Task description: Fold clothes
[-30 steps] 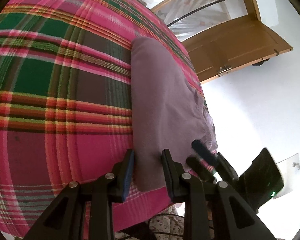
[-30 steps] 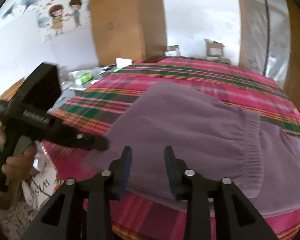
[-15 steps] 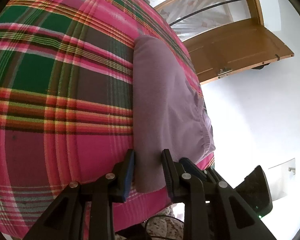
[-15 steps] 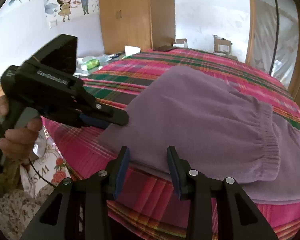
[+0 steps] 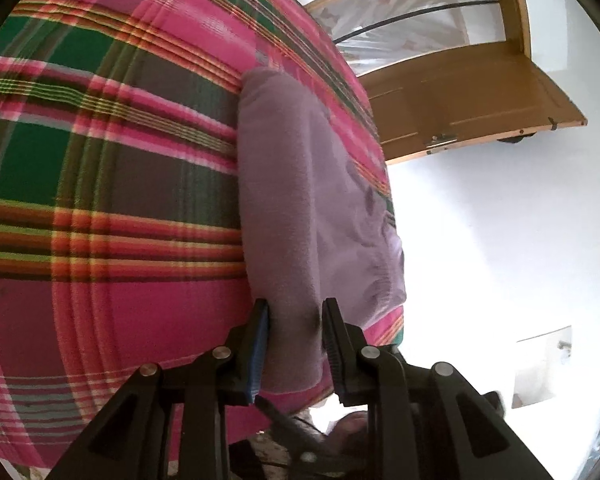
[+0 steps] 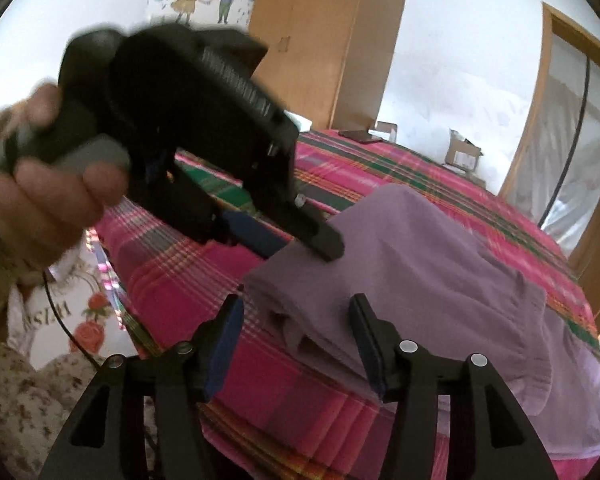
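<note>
Purple garment (image 5: pixel 300 216) lies folded along the near edge of the plaid bedspread (image 5: pixel 100 184), its gathered waistband end lying farther along that edge from the grippers.

Changes over the last second: right gripper (image 6: pixel 296 340) has slid in toward the garment's near corner and its jaws are opening; the stacked corner layers now sit between the pads, not pressed. A second ago it hung back with narrower jaws. Left gripper (image 5: pixel 294 344) has barely moved and is closing slightly, pinching the garment's near end.

Judgement: left anchors, right lines up a second grip on the same end for the next fold.

Views: right wrist shows the left gripper (image 6: pixel 324 246) biting the corner from outside, the hand (image 6: pixel 44 184) on its handle, and the layered fold edge. Left wrist shows only the garment's long side and a wooden door (image 5: pixel 460 96).
</note>
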